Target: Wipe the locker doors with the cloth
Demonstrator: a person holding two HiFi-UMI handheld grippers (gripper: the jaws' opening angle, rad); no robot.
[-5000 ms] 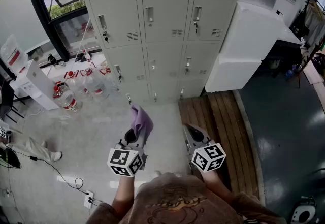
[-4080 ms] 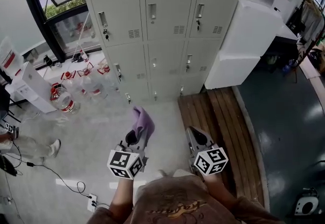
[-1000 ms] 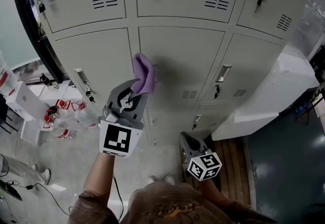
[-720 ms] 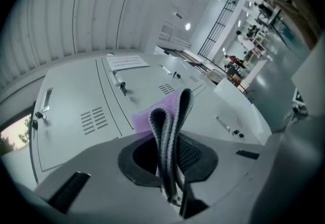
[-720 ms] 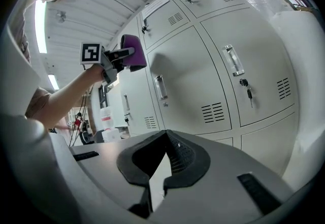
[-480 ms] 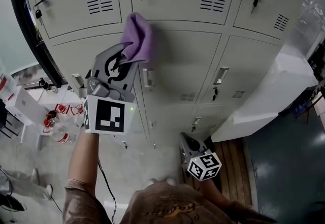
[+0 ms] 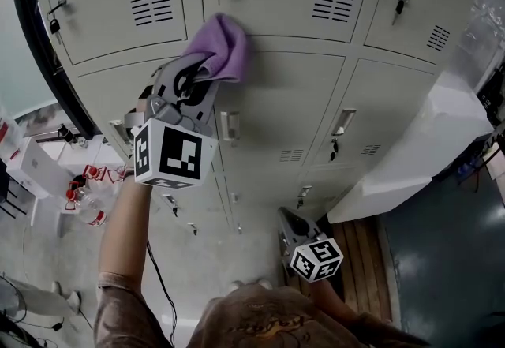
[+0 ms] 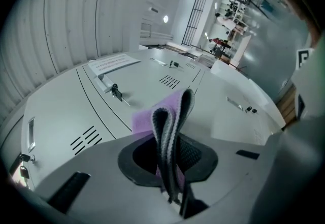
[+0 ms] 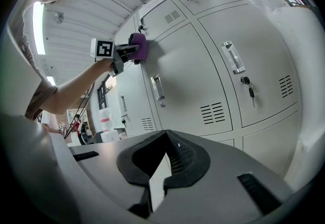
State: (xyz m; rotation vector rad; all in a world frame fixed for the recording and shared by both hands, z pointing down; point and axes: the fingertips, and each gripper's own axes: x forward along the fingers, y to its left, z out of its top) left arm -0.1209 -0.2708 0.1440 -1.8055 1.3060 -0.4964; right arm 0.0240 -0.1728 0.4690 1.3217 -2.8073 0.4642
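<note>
My left claw (image 7: pixel 201 78) was clamped on the purple cloth (image 7: pixel 222 45), with the gripped end hidden between the jaws. The cloth ran lengthwise out of the claw, its bunched tip pressed on the locker door (image 7: pixel 292 106) near its top edge. The paper label (image 8: pixel 114 62) above was unreadable. My right claw (image 7: pixel 297 220) was closed and empty, well below that door.

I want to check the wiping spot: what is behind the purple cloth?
The cloth, clamped in the left gripper, lies against a grey locker door at its top edge. The patch beneath it is covered.
</note>
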